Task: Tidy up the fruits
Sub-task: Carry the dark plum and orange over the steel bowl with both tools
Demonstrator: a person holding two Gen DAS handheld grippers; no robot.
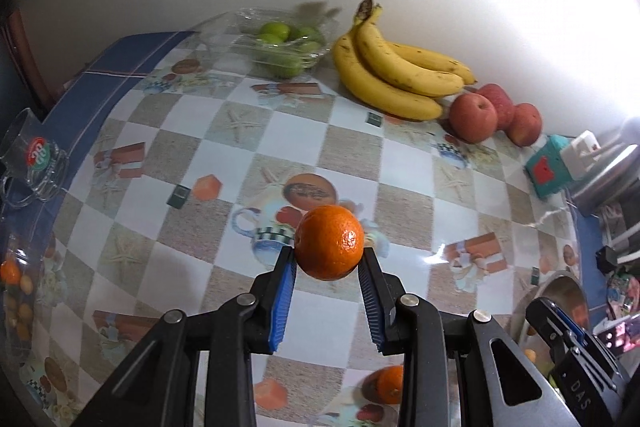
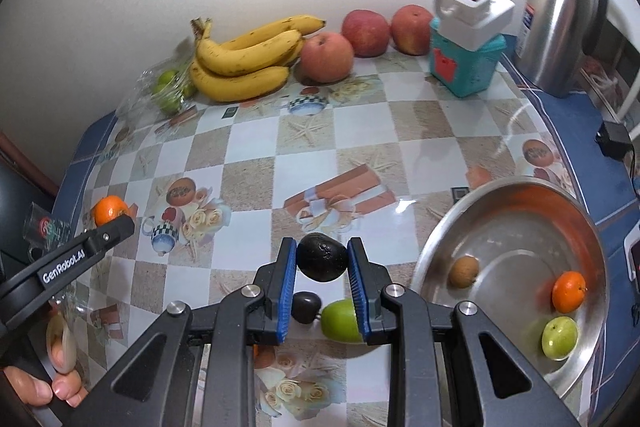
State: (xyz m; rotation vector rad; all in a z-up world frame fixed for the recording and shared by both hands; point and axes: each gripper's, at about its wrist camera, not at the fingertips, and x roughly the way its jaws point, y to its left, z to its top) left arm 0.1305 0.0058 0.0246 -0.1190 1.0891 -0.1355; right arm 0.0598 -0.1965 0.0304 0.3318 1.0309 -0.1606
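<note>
My left gripper [image 1: 329,251] is shut on an orange tangerine [image 1: 329,242], held above the patterned tablecloth [image 1: 280,131]; the same tangerine [image 2: 109,209] shows at the left of the right wrist view. My right gripper [image 2: 322,251] is shut on a dark, near-black round fruit [image 2: 322,257]. Below it on the table lie a second dark fruit [image 2: 306,307] and a green fruit [image 2: 340,321]. A steel bowl [image 2: 452,227] to the right holds a brown fruit [image 2: 463,271], a tangerine [image 2: 569,291] and a green fruit [image 2: 559,337]. Another tangerine [image 1: 390,383] lies under the left gripper.
Against the wall lie bananas [image 2: 244,61], three red apples [image 2: 327,57] and a clear pack of green fruits [image 1: 286,45]. A teal box with a white switch unit [image 2: 466,61] and a steel flask [image 2: 560,7] stand at the right. A glass mug [image 1: 34,163] sits at the left edge.
</note>
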